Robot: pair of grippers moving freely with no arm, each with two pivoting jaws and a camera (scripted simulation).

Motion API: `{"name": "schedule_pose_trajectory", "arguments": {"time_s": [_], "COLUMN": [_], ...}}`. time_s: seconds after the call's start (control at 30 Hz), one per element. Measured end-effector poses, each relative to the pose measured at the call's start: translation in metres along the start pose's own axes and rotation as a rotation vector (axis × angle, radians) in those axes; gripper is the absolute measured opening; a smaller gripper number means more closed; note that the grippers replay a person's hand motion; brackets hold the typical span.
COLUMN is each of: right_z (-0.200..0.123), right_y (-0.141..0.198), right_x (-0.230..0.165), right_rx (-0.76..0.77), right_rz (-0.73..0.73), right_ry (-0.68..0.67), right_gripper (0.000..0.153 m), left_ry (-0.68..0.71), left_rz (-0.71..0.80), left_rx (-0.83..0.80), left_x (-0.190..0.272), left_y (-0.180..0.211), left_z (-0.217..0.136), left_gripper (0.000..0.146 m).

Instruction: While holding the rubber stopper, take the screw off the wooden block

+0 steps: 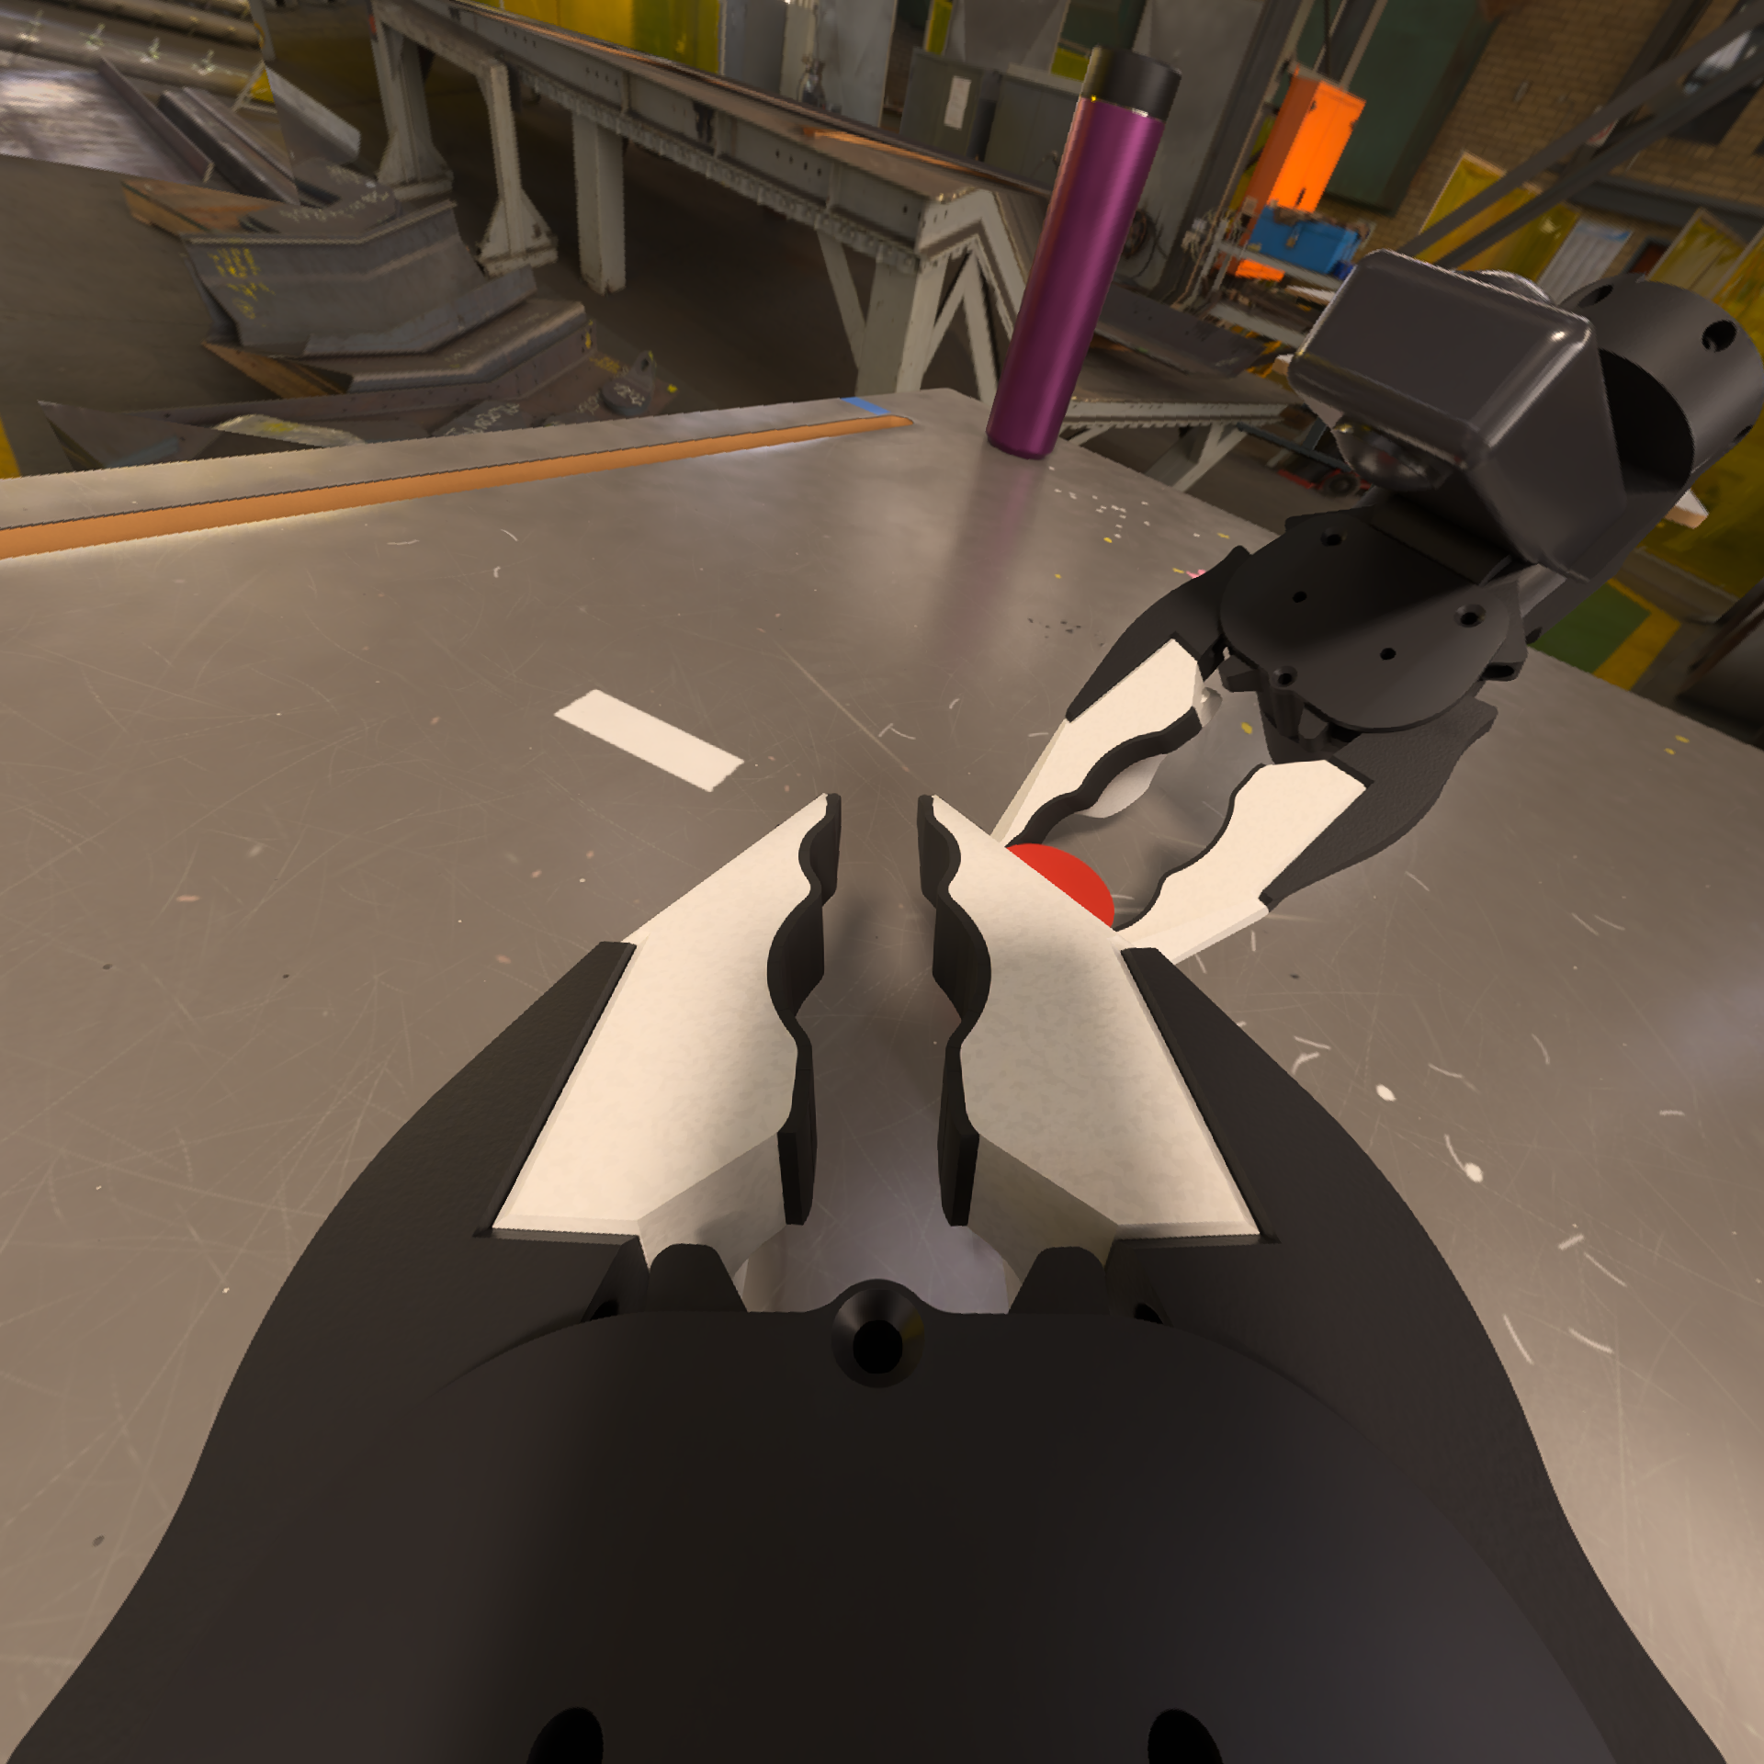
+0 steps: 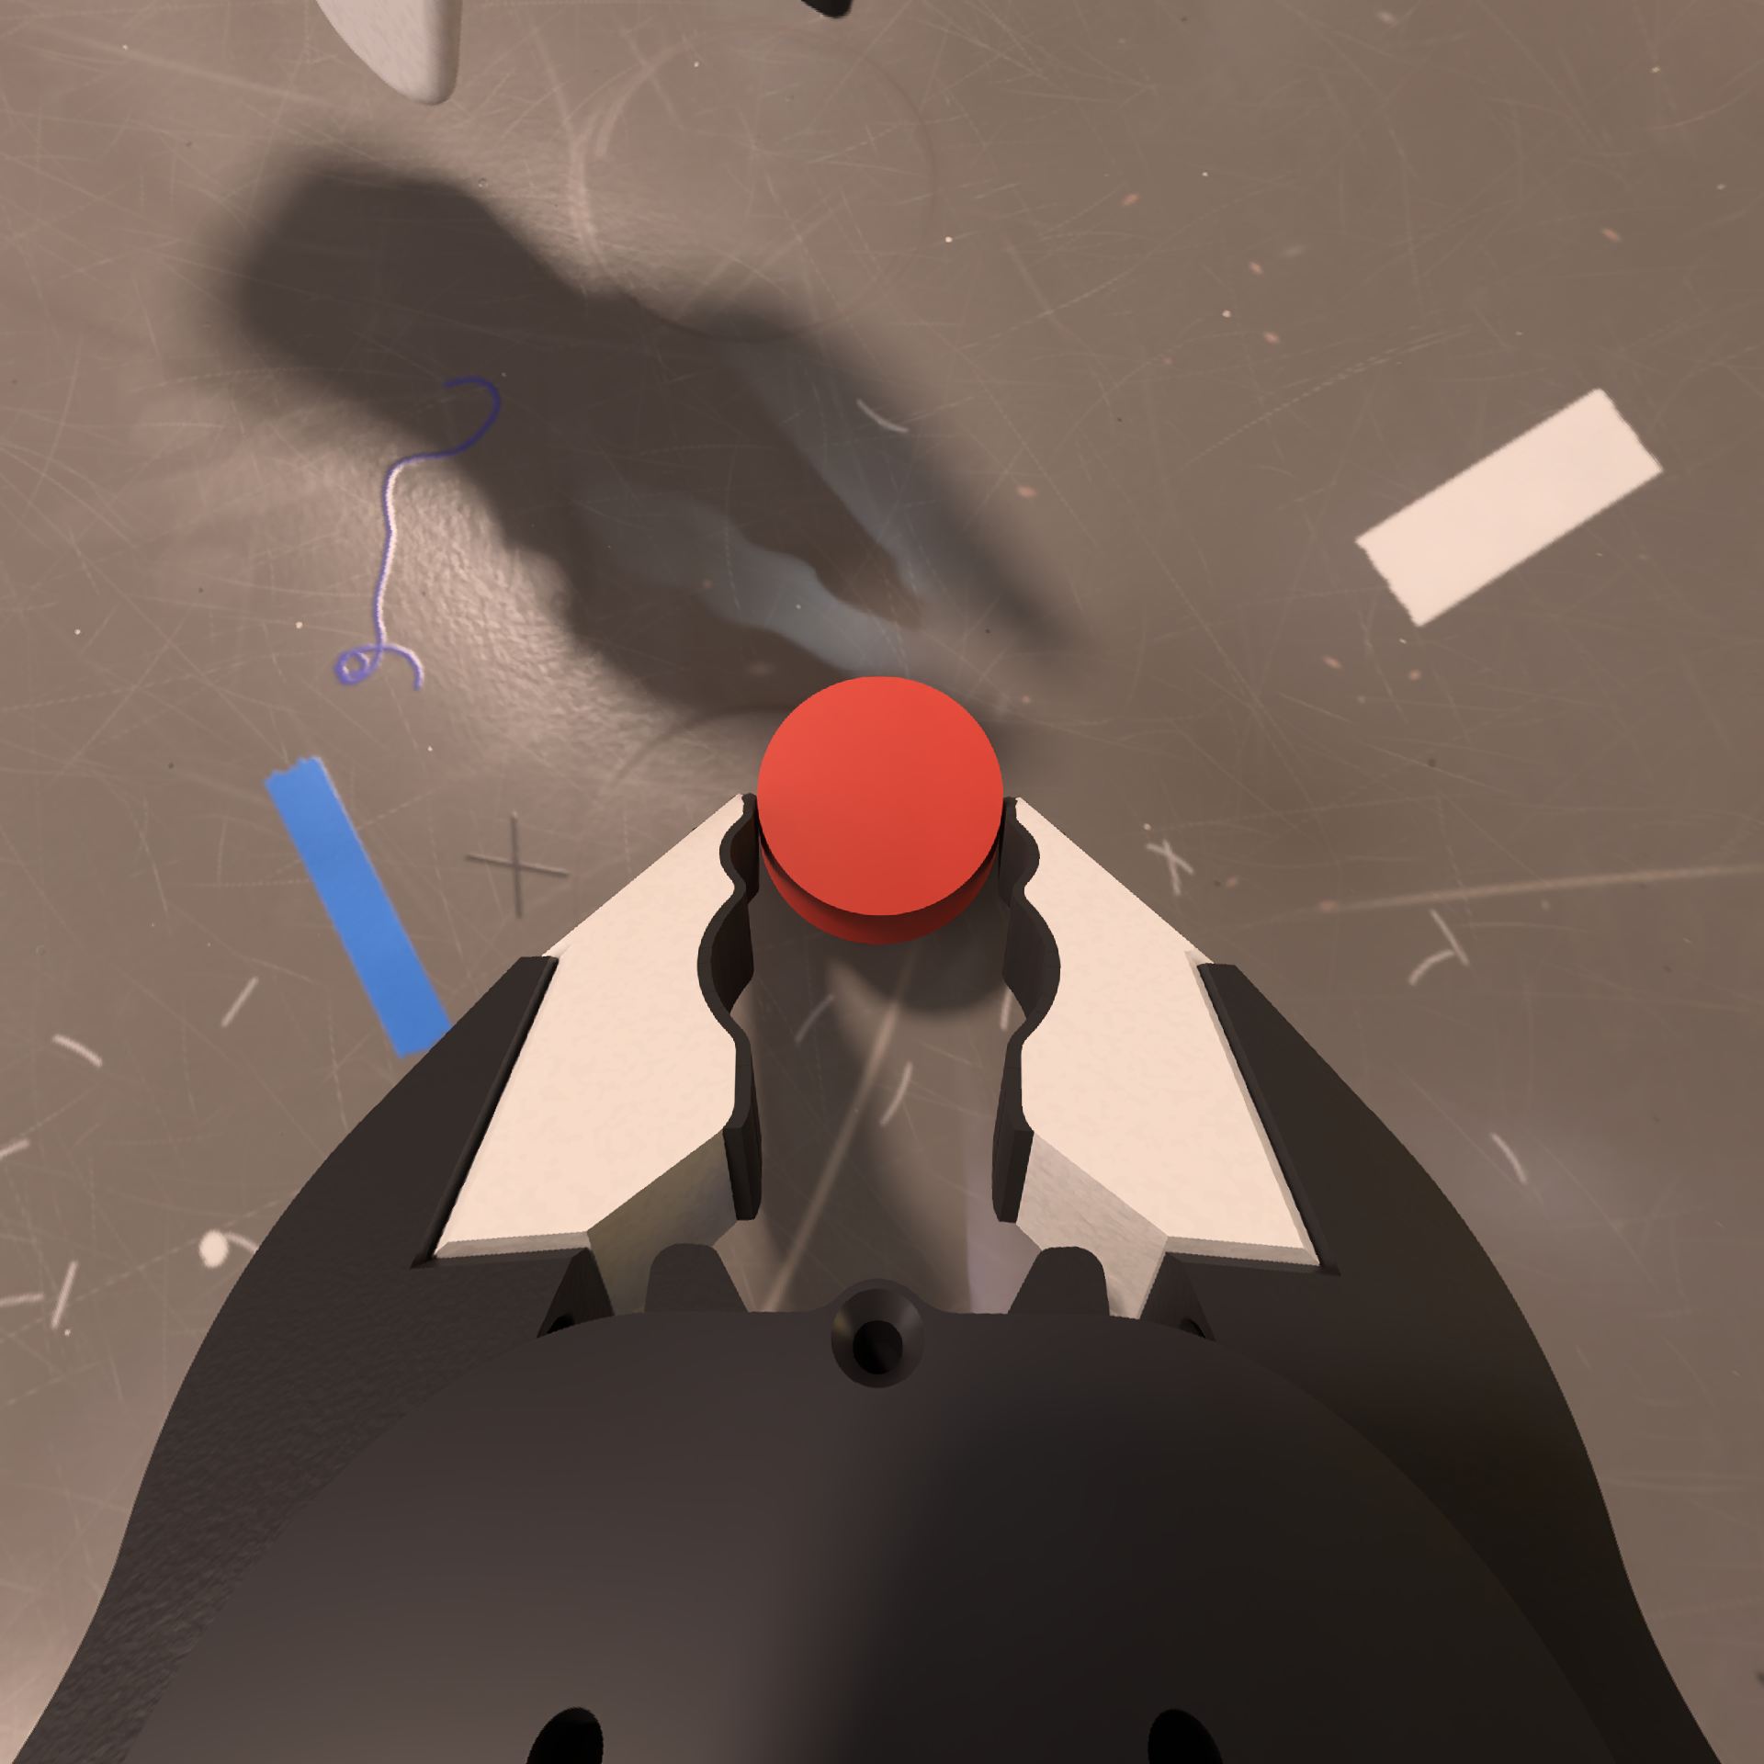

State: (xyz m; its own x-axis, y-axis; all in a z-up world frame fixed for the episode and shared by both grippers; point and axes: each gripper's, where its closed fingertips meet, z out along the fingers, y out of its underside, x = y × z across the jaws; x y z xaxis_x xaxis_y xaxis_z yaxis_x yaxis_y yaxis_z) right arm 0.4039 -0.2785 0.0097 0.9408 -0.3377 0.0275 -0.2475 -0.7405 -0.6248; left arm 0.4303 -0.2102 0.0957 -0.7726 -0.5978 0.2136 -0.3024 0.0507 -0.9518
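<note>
Right gripper [image 2: 878, 811] clamps red rubber stopper [image 2: 878, 797] | left gripper [image 1: 878, 811] narrowly open, empty | screw, block unseen; probably search next.

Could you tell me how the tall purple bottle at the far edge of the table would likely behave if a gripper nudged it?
The purple bottle stands tall and narrow, so a high nudge would probably tip it. Being round, it would likely roll afterwards, perhaps off the metal table, as it stands near the edge. Its glossy wall looks stiff and possibly slippery.

left gripper [image 1: 878, 811] jaws apart, empty — right gripper [image 1: 1098, 878] pinching rubber stopper [image 1: 1064, 873]
</note>
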Motion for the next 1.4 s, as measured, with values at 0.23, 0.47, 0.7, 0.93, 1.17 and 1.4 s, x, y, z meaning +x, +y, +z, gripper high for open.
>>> {"name": "schedule_pose_trajectory", "arguments": {"time_s": [0.23, 0.47, 0.7, 0.93, 1.17, 1.4], "right_z": [0.005, 0.004, 0.004, 0.004, 0.004, 0.004], "right_y": [-0.003, -0.004, -0.004, -0.004, -0.004, -0.004], "right_x": [-0.006, -0.006, -0.006, -0.006, -0.006, -0.006], "right_rx": [0.032, 0.039, 0.052, 0.053, 0.048, 0.049], "right_rz": [0.031, 0.037, 0.043, 0.041, 0.033, 0.032], "right_ry": [-0.058, -0.067, -0.082, -0.084, -0.078, -0.075], "right_gripper": [0.051, 0.051, 0.051, 0.051, 0.051, 0.051], "left_ry": [-0.009, -0.030, -0.002, -0.035, -0.397, -0.591], "left_rz": [0.023, 0.051, 0.081, 0.204, 0.194, -0.082], "left_rx": [-0.042, -0.067, -0.069, -0.114, -0.430, -0.918], "left_x": [0.000, -0.001, 0.019, 0.034, -0.065, -0.171], "left_y": [0.008, 0.012, 0.007, -0.035, -0.050, 0.055], "left_z": [0.004, 0.007, -0.006, -0.106, -0.261, -0.338], "left_gripper": [0.028, 0.042, 0.057, 0.061, 0.059, 0.056]}}
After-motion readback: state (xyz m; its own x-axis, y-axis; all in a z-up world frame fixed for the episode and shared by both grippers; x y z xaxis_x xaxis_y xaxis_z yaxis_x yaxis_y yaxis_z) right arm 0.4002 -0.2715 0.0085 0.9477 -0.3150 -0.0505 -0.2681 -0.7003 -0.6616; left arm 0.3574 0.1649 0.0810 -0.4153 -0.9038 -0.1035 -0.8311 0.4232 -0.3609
